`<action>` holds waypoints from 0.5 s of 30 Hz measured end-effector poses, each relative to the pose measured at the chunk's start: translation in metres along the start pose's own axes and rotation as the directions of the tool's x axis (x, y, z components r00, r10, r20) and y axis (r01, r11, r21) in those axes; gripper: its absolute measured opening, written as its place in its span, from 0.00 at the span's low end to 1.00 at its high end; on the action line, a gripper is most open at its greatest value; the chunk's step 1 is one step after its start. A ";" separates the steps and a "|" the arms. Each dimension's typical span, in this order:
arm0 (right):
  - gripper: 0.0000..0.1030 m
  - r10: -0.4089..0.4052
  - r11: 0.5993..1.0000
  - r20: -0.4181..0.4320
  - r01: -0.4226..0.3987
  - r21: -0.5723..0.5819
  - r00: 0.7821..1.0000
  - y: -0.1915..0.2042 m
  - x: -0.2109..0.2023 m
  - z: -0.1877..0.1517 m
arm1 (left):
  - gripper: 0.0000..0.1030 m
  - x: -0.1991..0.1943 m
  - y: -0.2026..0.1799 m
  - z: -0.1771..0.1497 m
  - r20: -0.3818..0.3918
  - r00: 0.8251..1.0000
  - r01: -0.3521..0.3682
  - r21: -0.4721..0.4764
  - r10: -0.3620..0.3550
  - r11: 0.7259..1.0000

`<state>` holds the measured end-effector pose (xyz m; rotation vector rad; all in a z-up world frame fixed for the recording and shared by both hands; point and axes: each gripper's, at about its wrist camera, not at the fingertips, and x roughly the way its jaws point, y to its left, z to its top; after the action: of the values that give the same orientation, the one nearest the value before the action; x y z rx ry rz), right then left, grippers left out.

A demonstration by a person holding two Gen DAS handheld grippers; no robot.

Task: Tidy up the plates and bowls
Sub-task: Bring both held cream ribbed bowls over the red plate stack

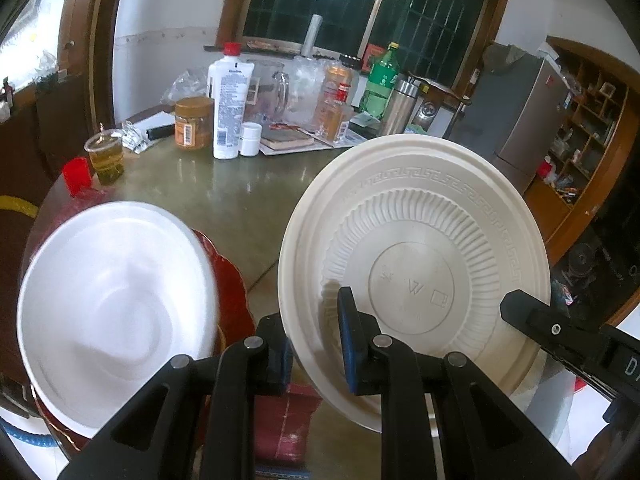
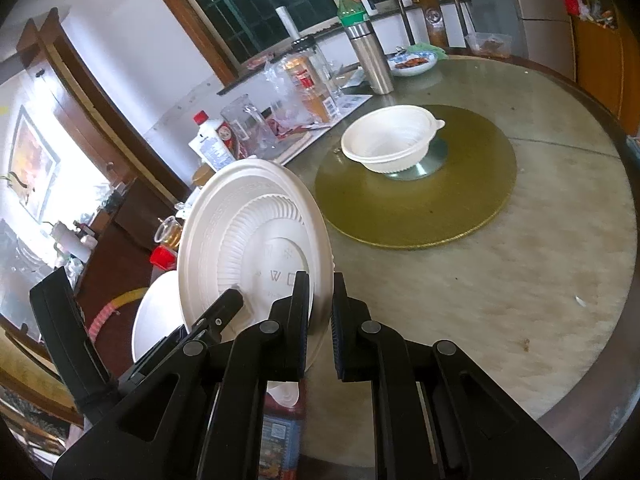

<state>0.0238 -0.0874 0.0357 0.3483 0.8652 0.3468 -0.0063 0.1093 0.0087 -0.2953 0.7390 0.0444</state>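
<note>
A cream disposable plate (image 1: pixel 416 248) stands tilted on edge, underside toward the left wrist camera. My left gripper (image 1: pixel 316 344) is shut on its lower rim. My right gripper (image 2: pixel 320 320) straddles the same plate's (image 2: pixel 248 240) rim, its jaws slightly apart around the edge; its finger shows in the left wrist view (image 1: pixel 532 316). A white bowl (image 1: pixel 116 300) rests on a red plate (image 1: pixel 236 296) at the table's left edge. A cream handled bowl (image 2: pixel 390 142) sits on the green turntable (image 2: pixel 420 208).
Bottles, jars, a glass jug (image 1: pixel 268 88), a steel flask (image 2: pixel 370 58) and a book (image 1: pixel 286 140) crowd the table's far side. A cup of tea (image 1: pixel 106 156) and a red cap (image 1: pixel 78 176) stand at left. A red box (image 1: pixel 284 424) lies below the grippers.
</note>
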 end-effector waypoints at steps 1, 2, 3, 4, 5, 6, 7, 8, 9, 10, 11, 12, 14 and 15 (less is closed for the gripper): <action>0.09 0.008 1.000 -0.002 -0.008 -0.003 1.000 0.001 0.000 -0.001 | 0.18 -0.001 0.001 0.000 0.002 1.000 -0.006 0.000 0.006 1.000; 0.09 0.016 1.000 -0.003 -0.016 -0.006 1.000 0.001 0.000 -0.001 | 0.18 -0.002 0.001 0.000 0.003 1.000 -0.010 -0.001 0.010 1.000; 0.09 0.021 1.000 -0.005 -0.021 -0.006 1.000 0.001 0.001 -0.001 | 0.18 -0.002 0.002 0.000 0.005 1.000 -0.015 -0.001 0.015 1.000; 0.09 0.029 1.000 -0.008 -0.029 -0.011 1.000 0.001 0.001 -0.001 | 0.18 -0.003 0.002 -0.001 0.007 1.000 -0.022 -0.002 0.022 1.000; 0.09 0.033 0.999 -0.011 -0.033 -0.015 0.999 0.002 0.003 -0.001 | 0.18 -0.004 0.002 -0.001 0.008 1.000 -0.027 -0.004 0.027 1.000; 0.09 0.040 0.999 -0.015 -0.040 -0.018 0.999 0.002 0.004 0.000 | 0.18 -0.005 0.002 -0.001 0.010 0.999 -0.034 -0.006 0.034 0.999; 0.09 0.051 0.998 -0.019 -0.051 -0.022 0.999 0.001 0.005 0.000 | 0.18 -0.005 0.003 -0.001 0.011 0.999 -0.039 -0.008 0.039 0.999; 0.09 0.058 0.998 -0.021 -0.058 -0.025 0.998 0.001 0.005 0.000 | 0.18 -0.006 0.003 0.000 0.014 0.999 -0.045 -0.010 0.045 0.999; 0.09 0.068 0.997 -0.021 -0.069 -0.028 0.997 0.002 0.005 0.001 | 0.18 -0.009 0.003 -0.001 0.020 0.998 -0.055 -0.015 0.056 0.998; 0.09 0.082 0.996 -0.021 -0.083 -0.034 0.996 0.002 0.004 0.002 | 0.18 -0.010 0.003 0.000 0.023 0.998 -0.059 -0.017 0.060 0.998; 0.09 0.092 0.995 -0.021 -0.093 -0.041 0.996 0.004 0.003 0.002 | 0.18 -0.012 0.003 0.000 0.030 0.997 -0.065 -0.018 0.065 0.998; 0.09 0.104 0.993 -0.022 -0.105 -0.053 0.994 0.005 0.002 0.003 | 0.18 -0.017 0.002 0.000 0.044 0.996 -0.074 -0.022 0.075 0.997; 0.09 0.127 0.989 -0.024 -0.128 -0.069 0.992 0.009 0.002 0.005 | 0.18 -0.022 0.003 0.002 0.060 0.994 -0.091 -0.027 0.092 0.996; 0.09 0.140 0.987 -0.026 -0.142 -0.077 0.990 0.011 0.002 0.006 | 0.18 -0.027 0.003 0.003 0.074 0.992 -0.105 -0.029 0.107 0.994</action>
<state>0.0279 -0.0777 0.0430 0.3343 0.8466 0.5149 -0.0245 0.1148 0.0277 -0.2771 0.6794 0.1644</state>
